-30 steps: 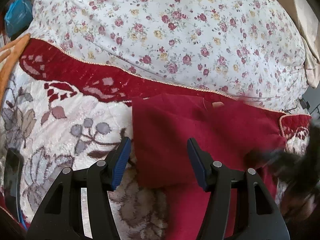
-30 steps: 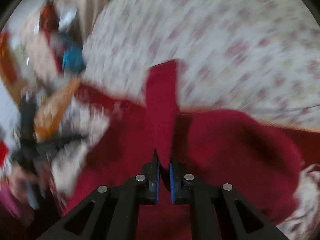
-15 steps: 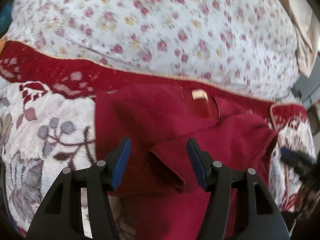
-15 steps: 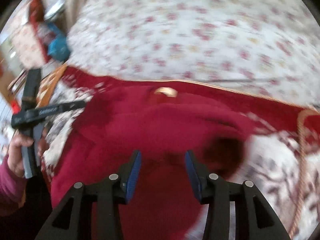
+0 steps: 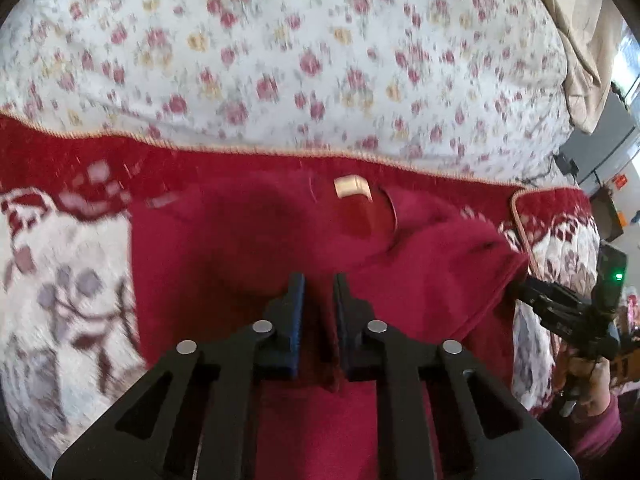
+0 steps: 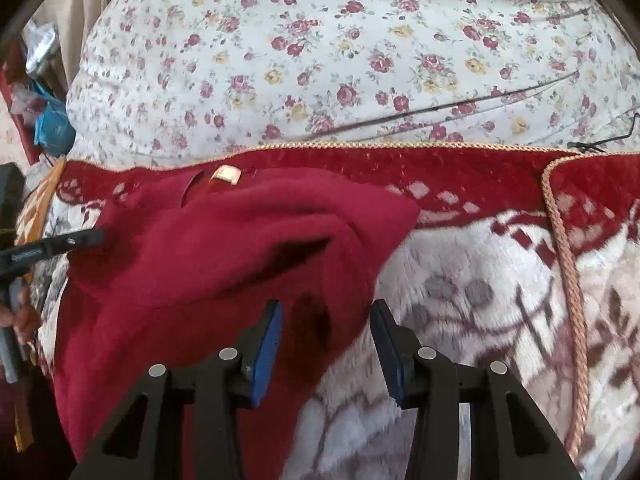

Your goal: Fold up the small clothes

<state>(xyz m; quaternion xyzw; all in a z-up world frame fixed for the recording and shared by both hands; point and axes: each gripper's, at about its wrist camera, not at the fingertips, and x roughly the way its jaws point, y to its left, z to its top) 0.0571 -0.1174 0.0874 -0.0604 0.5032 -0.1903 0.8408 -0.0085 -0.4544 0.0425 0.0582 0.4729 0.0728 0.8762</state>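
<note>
A dark red fleece garment (image 5: pixel 240 248) lies on the blanket, collar away from me, with a cream label (image 5: pixel 352 188) at the neck. My left gripper (image 5: pixel 319 280) is closing, and a raised fold of the red cloth is pinched between its blue pads. In the right wrist view the same garment (image 6: pixel 224 248) has one side folded over towards the middle. My right gripper (image 6: pixel 326 306) stands open over the garment's right edge. Cloth lies under its gap, but the pads do not press on it.
A red-and-white plush blanket (image 6: pixel 500 320) with gold cord trim (image 6: pixel 564 264) is under the garment. Behind it bulges a rose-print quilt (image 5: pixel 320 60). Beige fabric (image 5: pixel 580 40) hangs at the far right, clutter with a blue bag (image 6: pixel 52 128) at the far left.
My left gripper has gone from wide open to closed on a fold of the garment. My right gripper let go of the lifted sleeve, opened and moved right; the sleeve now lies across the garment.
</note>
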